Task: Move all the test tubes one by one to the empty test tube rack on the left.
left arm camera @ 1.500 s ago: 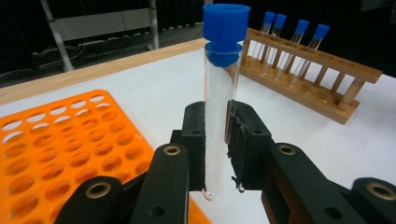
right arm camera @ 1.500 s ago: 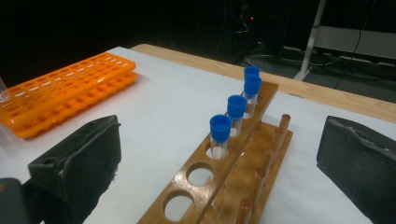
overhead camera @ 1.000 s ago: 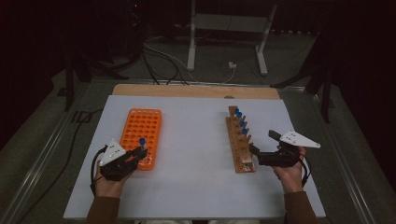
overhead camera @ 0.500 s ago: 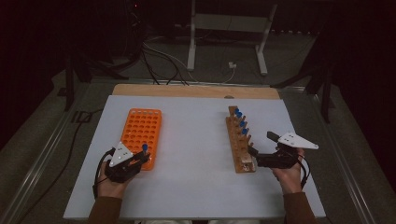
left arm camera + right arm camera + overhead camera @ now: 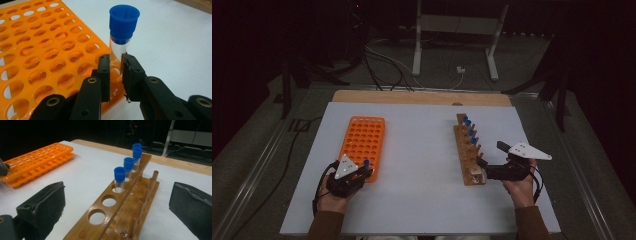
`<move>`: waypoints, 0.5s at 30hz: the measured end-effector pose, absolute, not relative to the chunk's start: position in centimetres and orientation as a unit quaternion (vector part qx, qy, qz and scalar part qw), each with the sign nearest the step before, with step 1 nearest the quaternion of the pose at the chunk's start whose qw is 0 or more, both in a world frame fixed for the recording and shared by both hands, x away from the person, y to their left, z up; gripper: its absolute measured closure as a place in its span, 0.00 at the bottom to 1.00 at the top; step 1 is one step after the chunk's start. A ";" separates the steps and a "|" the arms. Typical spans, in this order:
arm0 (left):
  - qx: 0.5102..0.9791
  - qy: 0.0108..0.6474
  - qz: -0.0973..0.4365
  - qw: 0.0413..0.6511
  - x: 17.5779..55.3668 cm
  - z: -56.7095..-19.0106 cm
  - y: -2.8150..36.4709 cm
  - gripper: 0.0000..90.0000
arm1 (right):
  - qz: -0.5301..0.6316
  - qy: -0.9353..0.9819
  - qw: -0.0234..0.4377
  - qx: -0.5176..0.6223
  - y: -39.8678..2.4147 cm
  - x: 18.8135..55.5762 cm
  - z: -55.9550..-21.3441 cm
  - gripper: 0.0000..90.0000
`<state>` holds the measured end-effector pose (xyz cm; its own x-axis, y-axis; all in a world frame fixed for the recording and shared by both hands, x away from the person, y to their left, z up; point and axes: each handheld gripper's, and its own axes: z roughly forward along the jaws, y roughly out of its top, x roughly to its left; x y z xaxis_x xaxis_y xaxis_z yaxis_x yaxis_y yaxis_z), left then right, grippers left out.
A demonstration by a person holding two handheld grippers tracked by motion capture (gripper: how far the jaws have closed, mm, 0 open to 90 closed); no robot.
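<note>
1. Left claw (image 5: 116,72) clamped on a clear test tube with a blue cap (image 5: 122,37), pads pressing the glass just below the cap; also seen at the near right corner of the orange tube rack (image 5: 362,145) from above
2. Tube upright, long axis vertical, cap on top; lower end apparently sitting in a hole at the rack's near right corner, though whether it is fully seated cannot be told
3. Judged next: a straight vertical move along the tube's axis, either pushing down into the hole or letting go, with no sideways tilt
4. Right claw (image 5: 117,205) wide open, nothing between the jaws, hovering at the near end of the wooden tube rack (image 5: 117,205) and pointing along its length
5. Four blue-capped tubes (image 5: 120,176) standing in the far holes of the wooden rack, nearest three holes vacant; nearest capped tube straight ahead of the right claw, farther along the rack
6. Right hand (image 5: 519,187) far nearer the wooden rack; left hand (image 5: 332,195) nearer the orange one; both racks on the white surface (image 5: 422,200), well apart
7. No brand, label or readable writing on tubes, racks or claws
</note>
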<state>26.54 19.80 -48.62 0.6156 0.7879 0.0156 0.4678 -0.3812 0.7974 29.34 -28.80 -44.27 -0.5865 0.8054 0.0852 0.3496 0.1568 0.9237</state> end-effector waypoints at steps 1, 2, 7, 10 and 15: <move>0.807 0.389 0.202 0.397 26.5 -48.6 19.8 0.87 | 0.514 0.728 0.222 0.396 -28.8 29.4 -44.3 0.00; 0.806 0.390 0.201 0.397 26.5 -48.7 19.8 0.87 | 0.514 0.728 0.222 0.396 -28.7 29.4 -44.3 0.00; 0.803 0.394 0.200 0.399 26.5 -48.7 19.8 0.87 | 0.512 0.730 0.220 0.396 -28.5 29.4 -44.4 0.00; 0.801 0.395 0.198 0.402 26.5 -48.8 19.8 0.87 | 0.511 0.731 0.220 0.395 -28.4 29.4 -44.5 0.00; 0.797 0.397 0.196 0.410 26.5 -48.9 20.0 0.84 | 0.510 0.731 0.219 0.396 -28.2 29.5 -44.5 0.00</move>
